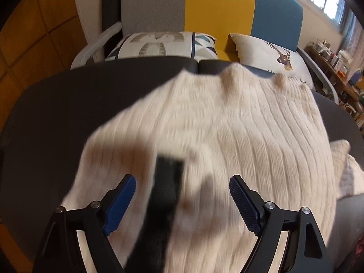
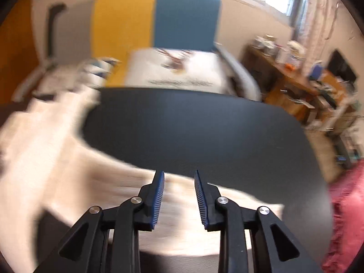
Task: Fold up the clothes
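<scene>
A cream ribbed knit sweater [image 1: 238, 125] lies spread over the dark table [image 1: 68, 95], bunched into small humps along its far edge. My left gripper [image 1: 182, 178] hovers over its near part with the jaws wide open and nothing pinched. A dark blurred strip [image 1: 166, 193] shows between the fingers; I cannot tell what it is. In the right wrist view the sweater [image 2: 45, 147] runs from the left down under my right gripper [image 2: 178, 174]. Its jaws stand a little apart with nothing between the pads. This view is motion-blurred.
Behind the table [image 2: 193, 125] is a sofa with grey, yellow [image 1: 218, 11] and blue back panels and two printed cushions [image 1: 268, 52]. A cluttered wooden shelf [image 2: 295, 79] stands at the right. Red fabric [image 2: 345, 216] lies low on the right.
</scene>
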`<state>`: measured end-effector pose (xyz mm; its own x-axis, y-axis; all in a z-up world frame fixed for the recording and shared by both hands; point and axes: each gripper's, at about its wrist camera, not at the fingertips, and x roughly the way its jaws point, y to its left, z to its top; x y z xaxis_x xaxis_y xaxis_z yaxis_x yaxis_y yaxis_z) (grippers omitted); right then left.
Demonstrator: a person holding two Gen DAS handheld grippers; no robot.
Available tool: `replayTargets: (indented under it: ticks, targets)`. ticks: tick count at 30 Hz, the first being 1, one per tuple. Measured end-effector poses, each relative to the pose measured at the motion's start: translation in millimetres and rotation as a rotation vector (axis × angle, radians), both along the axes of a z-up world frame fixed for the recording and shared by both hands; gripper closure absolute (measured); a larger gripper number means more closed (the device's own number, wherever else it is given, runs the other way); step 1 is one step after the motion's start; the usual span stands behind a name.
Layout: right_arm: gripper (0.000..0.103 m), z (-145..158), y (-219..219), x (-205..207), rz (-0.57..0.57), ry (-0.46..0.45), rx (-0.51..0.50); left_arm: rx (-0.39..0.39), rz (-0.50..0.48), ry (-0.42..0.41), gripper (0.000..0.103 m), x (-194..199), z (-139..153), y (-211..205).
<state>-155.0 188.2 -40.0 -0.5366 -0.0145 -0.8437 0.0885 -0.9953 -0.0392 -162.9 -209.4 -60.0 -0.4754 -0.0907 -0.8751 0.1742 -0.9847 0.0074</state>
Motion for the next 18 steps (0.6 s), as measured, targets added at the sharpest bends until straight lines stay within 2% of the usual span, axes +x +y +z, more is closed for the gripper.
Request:
replayTargets:
  ticks: [2,3,6,9,10,12,15,18]
  targets:
    - [0.073,7.2,-18.0,10.1,0.059,0.008,-0.07,-0.049,-0.01,0.005,0.017,-16.0,-3.8,2.2]
    - [0.073,1.0,-33.1,9.3,0.103,-0.027,-0.072,-0.089,-0.015,0.013,0.017,-24.2,-4.2,4.7]
    - [0.073,-20.8,-70.4,3.4,0.163,-0.077,-0.034,-0.199,-0.058,0.034,0.017,-43.8,-9.5,14.1]
    - [0.073,-48.0,-87.9,-8.9,0.158,-0.147,0.009,-0.263,-0.084,-0.039,0.017,-64.3,-30.7,17.2]
    - [0.073,-58.6,-90.5,-13.5,0.15,-0.185,0.029,-0.275,-0.078,-0.051,0.016,-66.7,-35.2,14.0]
    - [0.074,-63.3,-88.3,-12.4,0.165,-0.171,0.039,-0.285,-0.067,-0.053,0.016,-68.0,-39.6,5.5]
    - [0.074,-64.0,-76.3,-12.4,0.167,-0.199,0.043,-0.256,-0.064,-0.057,0.011,-66.7,-43.5,-6.8]
    - [0.074,-62.3,-58.6,-16.6,0.132,-0.222,0.081,-0.262,-0.065,-0.06,0.01,-66.4,-45.9,-6.7]
